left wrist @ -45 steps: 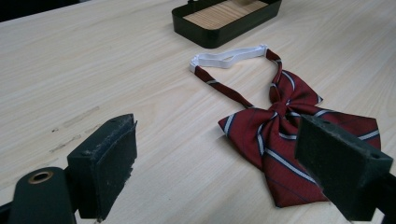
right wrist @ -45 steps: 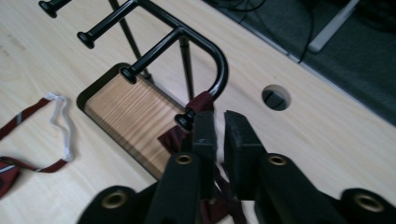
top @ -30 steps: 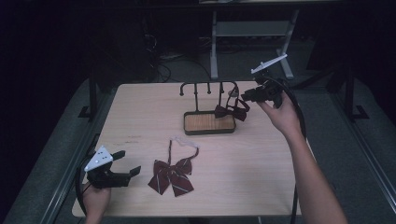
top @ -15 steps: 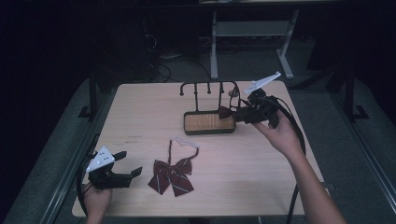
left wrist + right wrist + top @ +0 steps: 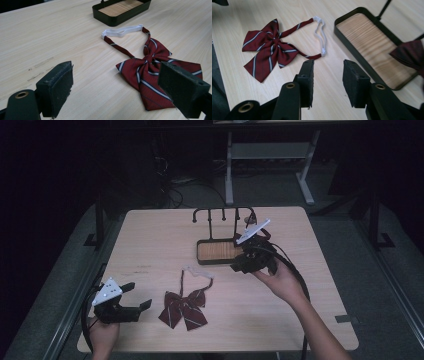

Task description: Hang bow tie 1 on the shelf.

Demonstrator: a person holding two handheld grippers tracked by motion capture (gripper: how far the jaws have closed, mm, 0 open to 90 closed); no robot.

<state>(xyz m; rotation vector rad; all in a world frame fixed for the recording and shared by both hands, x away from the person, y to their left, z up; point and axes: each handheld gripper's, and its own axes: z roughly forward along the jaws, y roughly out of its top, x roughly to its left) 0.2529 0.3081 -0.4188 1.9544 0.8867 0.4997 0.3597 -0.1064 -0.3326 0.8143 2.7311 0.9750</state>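
A dark red striped bow tie [image 5: 182,309] with a white elastic strap [image 5: 197,270] lies flat on the wooden table [image 5: 280,320]. Behind it stands a black hook stand [image 5: 222,212] on a wood-lined tray base [image 5: 215,251]. A second dark red bow tie [image 5: 409,53] hangs at the stand's right end. My right gripper [image 5: 239,266] hovers beside the tray's right front corner, pointing toward the lying tie. Its jaws have just been opening, and the right gripper [image 5: 328,67] has nothing between them. My left gripper [image 5: 141,295] rests wide open at the table's front left, with the tie [image 5: 152,67] just ahead.
The tray base [image 5: 117,11] is bare inside. Dark floor, a metal desk frame [image 5: 270,155] and cables lie beyond the table's far edge. Black rails run along both table sides. A small dark mark [image 5: 346,318] sits near the front right corner.
The right gripper has come down and to the left from the stand's right hook to the tray's front corner, jaws wider. The hung bow tie stays on the stand. The left gripper kept still.
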